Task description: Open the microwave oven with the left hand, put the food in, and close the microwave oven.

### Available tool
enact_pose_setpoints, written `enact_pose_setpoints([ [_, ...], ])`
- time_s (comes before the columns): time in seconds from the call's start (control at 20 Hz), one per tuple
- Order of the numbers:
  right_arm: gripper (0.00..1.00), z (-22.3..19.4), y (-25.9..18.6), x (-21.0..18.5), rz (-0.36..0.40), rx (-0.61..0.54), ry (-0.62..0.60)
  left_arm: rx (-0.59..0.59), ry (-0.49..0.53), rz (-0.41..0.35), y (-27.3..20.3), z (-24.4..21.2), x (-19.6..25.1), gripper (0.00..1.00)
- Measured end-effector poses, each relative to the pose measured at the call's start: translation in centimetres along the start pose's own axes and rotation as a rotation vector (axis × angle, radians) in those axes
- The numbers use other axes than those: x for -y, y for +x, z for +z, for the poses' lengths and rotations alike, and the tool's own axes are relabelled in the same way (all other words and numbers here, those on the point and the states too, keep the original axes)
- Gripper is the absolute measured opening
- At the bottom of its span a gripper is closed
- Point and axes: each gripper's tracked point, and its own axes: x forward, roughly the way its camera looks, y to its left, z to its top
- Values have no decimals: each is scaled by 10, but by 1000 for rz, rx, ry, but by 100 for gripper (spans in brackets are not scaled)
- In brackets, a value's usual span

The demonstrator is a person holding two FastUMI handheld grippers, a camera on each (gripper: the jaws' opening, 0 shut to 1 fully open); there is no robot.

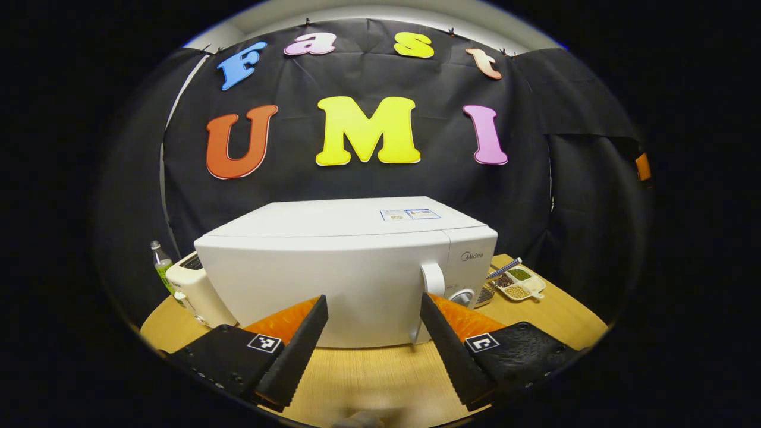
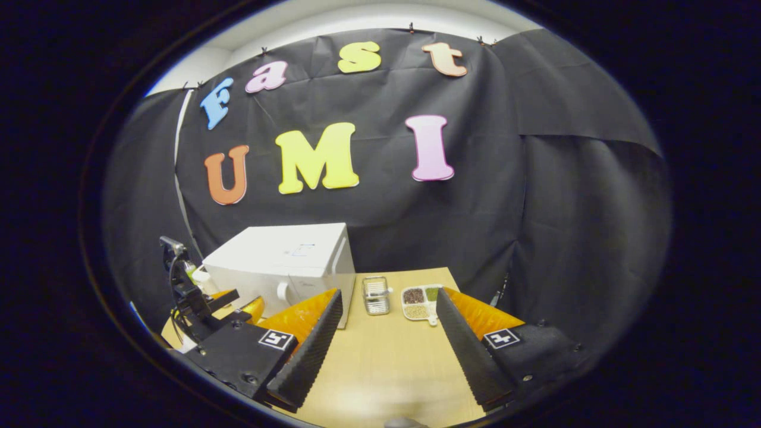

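Grippers both hang above the wooden surface [image 2: 386, 356], and we see each one spread wide with nothing between its fingers. Our left gripper [image 1: 373, 351] faces the white microwave oven [image 1: 351, 267] head-on, door shut, its handle [image 1: 433, 279] just past the right finger; we can make out "Midea" on the front panel, while the stickers on top are too small to tell. Our right gripper [image 2: 389, 351] points at the divided food tray [image 2: 421, 302] and a small metal rack [image 2: 376, 295] beside the oven. The left gripper [image 2: 232, 306] also shows at far left there.
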Motion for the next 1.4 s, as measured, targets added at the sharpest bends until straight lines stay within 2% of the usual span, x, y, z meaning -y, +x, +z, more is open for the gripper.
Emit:
enact_pose_setpoints([
  [0.05,92,4,-2,-5,8,13,-1,12,13,14,-13,8,-6,96],
  [0.15,92,11,-9,-18,32,44,-15,49,16,26,-43,29,-12,96],
  [0.2,100,15,-12,-22,37,57,-23,69,7,28,-59,40,-15,96],
  [0.25,100,20,-16,-26,39,80,-33,84,-5,35,-76,51,-18,96],
  [0.3,92,26,-22,-31,41,103,-47,100,-18,39,-92,61,-23,96],
  [0.35,100,32,-27,-35,40,126,-56,112,-29,47,-109,73,-28,95],
  [0.4,100,39,-34,-41,46,153,-63,130,-37,56,-124,85,-34,95],
  [0.45,92,46,-38,-46,50,174,-64,154,-38,66,-139,99,-40,95],
  [0.55,92,55,-46,-55,61,206,-60,197,-24,86,-167,125,-50,95],
  [0.6,100,60,-50,-60,66,219,-51,219,-21,85,-179,137,-51,96],
  [0.65,92,66,-53,-66,77,236,-40,240,-23,81,-189,147,-51,96],
  [0.7,92,71,-58,-69,76,250,-29,253,-23,79,-197,157,-52,96],
  [0.8,92,79,-62,-67,69,272,-20,276,-18,86,-208,172,-54,96],
  [0.85,100,83,-66,-68,67,285,-19,289,-16,84,-211,178,-54,96],
  [1.1,100,90,-76,-70,57,315,-39,318,-39,82,-217,193,-53,96],
  [1.15,92,88,-77,-72,59,313,-39,327,-37,80,-217,195,-52,96],
  [1.3,92,82,-79,-70,60,296,-33,330,-34,73,-215,197,-49,96],
  [1.35,100,82,-79,-68,58,290,-31,334,-35,73,-215,199,-49,96],
  [1.4,92,82,-80,-67,58,287,-30,341,-33,71,-214,203,-47,96],
])
